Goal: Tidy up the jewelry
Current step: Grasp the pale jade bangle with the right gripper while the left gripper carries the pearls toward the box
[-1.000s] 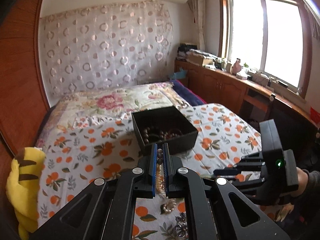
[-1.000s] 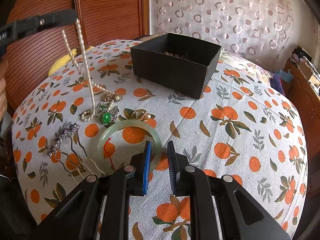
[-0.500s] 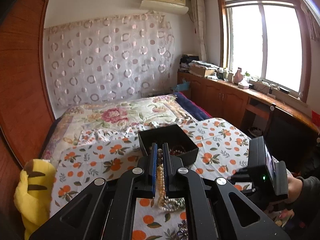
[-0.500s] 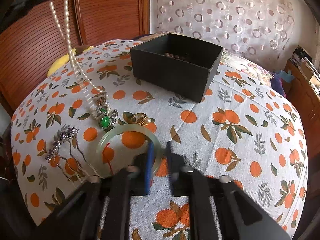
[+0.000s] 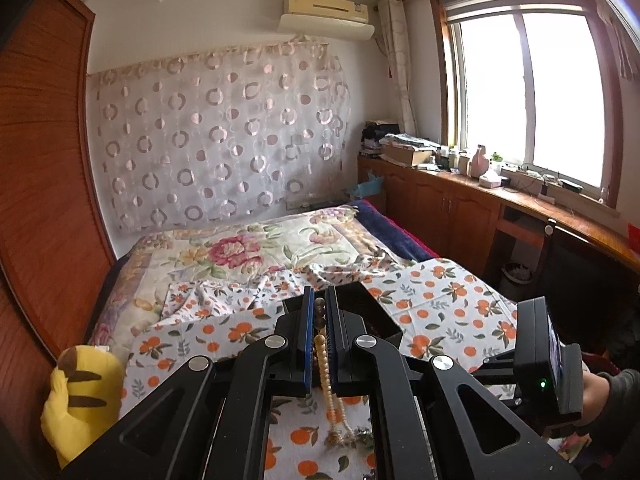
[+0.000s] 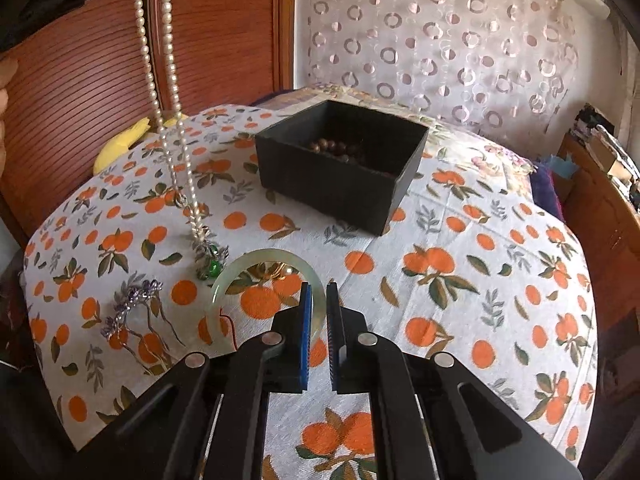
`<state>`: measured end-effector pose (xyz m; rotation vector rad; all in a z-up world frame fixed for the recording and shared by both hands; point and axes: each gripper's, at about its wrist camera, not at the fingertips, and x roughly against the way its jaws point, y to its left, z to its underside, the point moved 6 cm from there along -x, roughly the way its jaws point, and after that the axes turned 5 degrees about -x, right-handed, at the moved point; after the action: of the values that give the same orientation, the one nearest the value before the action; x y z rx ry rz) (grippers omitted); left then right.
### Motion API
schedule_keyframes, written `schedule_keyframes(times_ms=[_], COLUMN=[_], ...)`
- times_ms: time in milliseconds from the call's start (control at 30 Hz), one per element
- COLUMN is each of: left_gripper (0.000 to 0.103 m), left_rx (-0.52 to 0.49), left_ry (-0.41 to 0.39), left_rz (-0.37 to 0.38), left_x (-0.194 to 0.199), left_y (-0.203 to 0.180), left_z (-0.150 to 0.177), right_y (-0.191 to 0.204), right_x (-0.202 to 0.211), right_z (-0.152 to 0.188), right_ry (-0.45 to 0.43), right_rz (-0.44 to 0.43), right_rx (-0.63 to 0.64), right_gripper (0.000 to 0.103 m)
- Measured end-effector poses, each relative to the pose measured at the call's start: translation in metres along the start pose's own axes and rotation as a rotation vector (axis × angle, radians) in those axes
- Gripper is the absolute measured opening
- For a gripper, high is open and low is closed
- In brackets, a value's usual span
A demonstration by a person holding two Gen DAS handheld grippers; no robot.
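Observation:
My left gripper (image 5: 319,308) is shut on a pearl necklace (image 5: 325,364) and holds it high. In the right wrist view the necklace (image 6: 170,92) hangs in two long strands from the left gripper at the top left, its green pendant (image 6: 213,265) just at the cloth. A black box (image 6: 340,166) with brown beads inside stands farther back. My right gripper (image 6: 317,300) hovers low over the near rim of a pale jade bangle (image 6: 248,270); its jaws stand narrowly apart with nothing between them.
A silver hair comb (image 6: 132,312) lies on the orange-print cloth (image 6: 460,280) left of the bangle. A gold ring (image 6: 280,268) lies inside the bangle. A yellow plush toy (image 5: 80,392) sits at the bed's left edge. A wooden wardrobe (image 6: 80,60) stands behind.
My left gripper has risen with the pearl necklace, lifting its strands and pendant off the cloth. My right gripper has moved forward to the bangle's near rim.

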<state>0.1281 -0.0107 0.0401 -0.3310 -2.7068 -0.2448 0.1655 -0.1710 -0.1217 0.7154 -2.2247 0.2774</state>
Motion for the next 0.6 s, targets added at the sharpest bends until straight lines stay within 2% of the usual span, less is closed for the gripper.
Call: schedule_keyframes(times_ms=[300, 600], left_gripper=[0.005, 0.005], left_rx=[-0.009, -0.026], left_ry=[-0.009, -0.008], left_rz=[-0.021, -0.039], left_x=[-0.008, -0.016], left_y=[0.002, 0.004], left_z=[-0.016, -0.029], right_y=[-0.011, -0.019], right_x=[0.006, 0.017], right_z=[-0.010, -0.037], right_ry=[-0.031, -0.084], right_rz=[0.007, 0.017], right_rx=[-0.029, -0.039], right_gripper=[0.008, 0.008])
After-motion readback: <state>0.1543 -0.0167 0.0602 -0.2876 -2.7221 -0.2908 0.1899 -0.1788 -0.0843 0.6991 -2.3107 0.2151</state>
